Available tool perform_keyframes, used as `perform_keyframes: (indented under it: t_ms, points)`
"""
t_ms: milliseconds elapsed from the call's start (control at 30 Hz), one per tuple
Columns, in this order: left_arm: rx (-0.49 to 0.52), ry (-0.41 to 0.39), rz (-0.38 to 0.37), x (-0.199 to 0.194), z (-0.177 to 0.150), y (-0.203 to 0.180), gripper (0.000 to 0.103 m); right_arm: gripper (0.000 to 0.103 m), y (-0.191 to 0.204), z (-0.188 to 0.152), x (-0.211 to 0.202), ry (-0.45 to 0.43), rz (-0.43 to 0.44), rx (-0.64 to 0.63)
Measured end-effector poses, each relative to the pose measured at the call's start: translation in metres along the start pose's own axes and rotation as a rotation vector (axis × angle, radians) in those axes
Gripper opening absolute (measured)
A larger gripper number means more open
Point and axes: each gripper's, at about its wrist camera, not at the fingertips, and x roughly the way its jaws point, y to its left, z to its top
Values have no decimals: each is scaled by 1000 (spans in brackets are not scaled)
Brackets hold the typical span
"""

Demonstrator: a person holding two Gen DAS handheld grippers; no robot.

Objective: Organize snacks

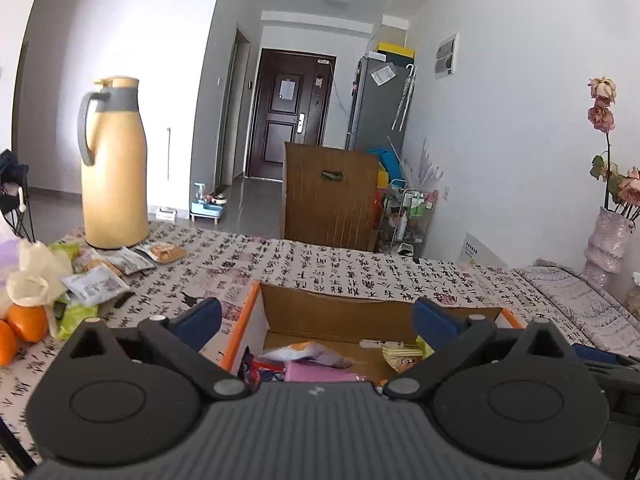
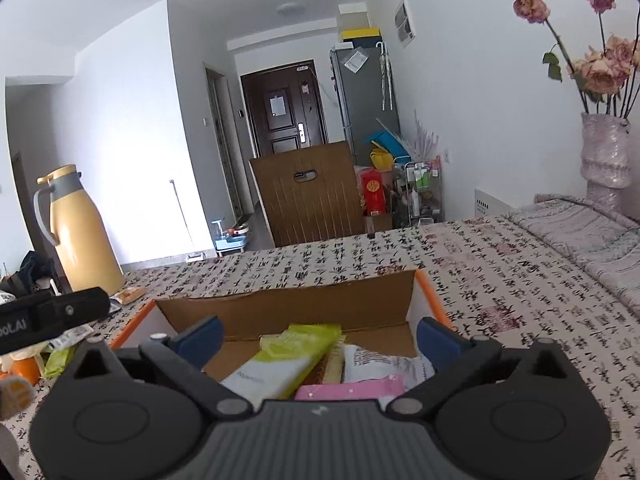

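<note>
Item 1, left tool (image 1: 316,316): jaws spread wide, nothing between them. It hangs over the near end of the box (image 1: 360,304), pointing down into it.

Item 2, right tool (image 2: 320,336): jaws likewise wide apart and empty, over the same box from its other near side.

Item 3, box: open-topped cardboard, orange-edged, on the surface (image 1: 320,264) under a cloth printed with script. Contents seen from my right tool: a green-and-white packet (image 2: 288,356) leaning lengthwise, a white packet (image 2: 380,360) beside it, a pink packet (image 2: 352,392) nearest me. From my left tool: more wrappers, red and orange, at the box's left end; the details are too small to tell.

Item 4, loose snacks (image 1: 100,276): a pile of packets lying well left of the box, near the foot of the flask (image 1: 114,164), with oranges (image 1: 24,328) at the surface's left edge. None of these touches either tool.

Step in hand, as I judge it: a drop into the box is done, both tools being empty above it, and part of the sorting remains.

Next move calls for: swinging my left tool leftward to the loose pile, lowering the open jaws around one flat packet's edge, and closing gently, since thin wrappers slip and crumple. The right tool may tidy the box's contents.
</note>
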Motion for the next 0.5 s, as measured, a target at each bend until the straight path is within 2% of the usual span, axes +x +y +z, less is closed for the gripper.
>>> perform_keyframes:
  t_ms: [133,233,367,500]
  points:
    - [6,-32,-14,-27,-1,3,103,103,1,-2,-24,-4,31,-27]
    - [26,-28,-3,-48,-10,6,103,103,-1,-12,-44,14,42,-43]
    - [81,0,1,-74,-34,11,103,103,-7,-37,-72,60,44,-58]
    - [82,66,11,-89,-59,21,103,103,-12,-63,-96,112,28,-60]
